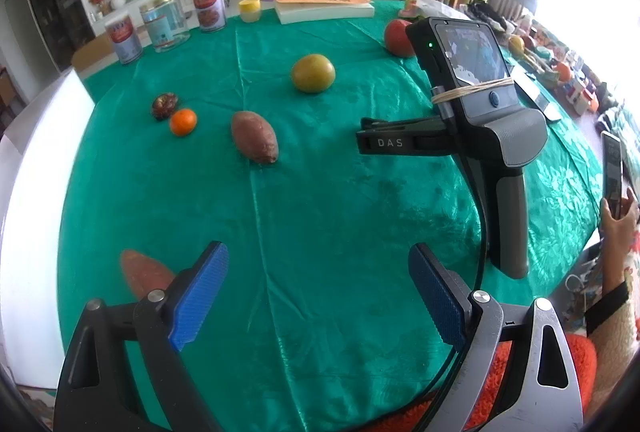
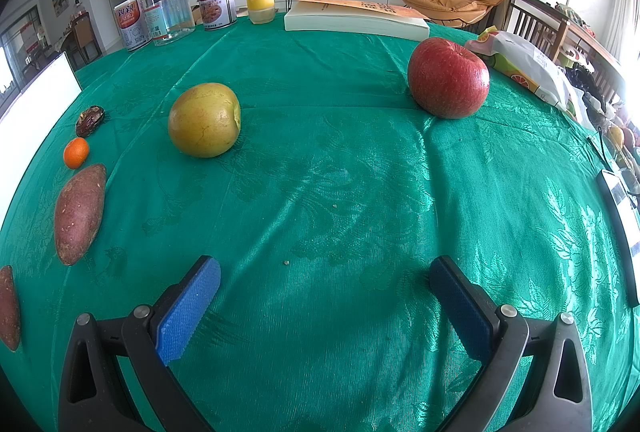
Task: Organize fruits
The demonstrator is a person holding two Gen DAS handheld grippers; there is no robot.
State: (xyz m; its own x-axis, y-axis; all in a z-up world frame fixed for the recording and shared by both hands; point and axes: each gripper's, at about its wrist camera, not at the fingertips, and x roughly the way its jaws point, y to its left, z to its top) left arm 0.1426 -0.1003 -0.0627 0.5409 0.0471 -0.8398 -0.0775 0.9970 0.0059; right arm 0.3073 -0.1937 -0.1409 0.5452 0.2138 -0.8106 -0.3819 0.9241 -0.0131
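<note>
In the left wrist view, the left gripper [image 1: 318, 292] hangs over the green tablecloth [image 1: 320, 200] with its blue pads spread wide and nothing between them. Taking the pear [image 1: 313, 73] as the landmark, one sweet potato [image 1: 254, 137] lies nearer the camera and to its left, the tangerine [image 1: 183, 121] farther left, touching or nearly touching a dark dried fruit [image 1: 164, 105]. A second sweet potato [image 1: 145, 274] lies just beside the left pad. The apple [image 1: 398, 38] sits right of the pear, partly hidden by the other handheld device [image 1: 476, 120].

In the right wrist view, the right gripper [image 2: 324, 306] is likewise spread and empty. The pear [image 2: 204, 119] lies ahead to its left, the apple [image 2: 448, 77] well right of the pear, and a book [image 2: 356, 18] behind both.
</note>
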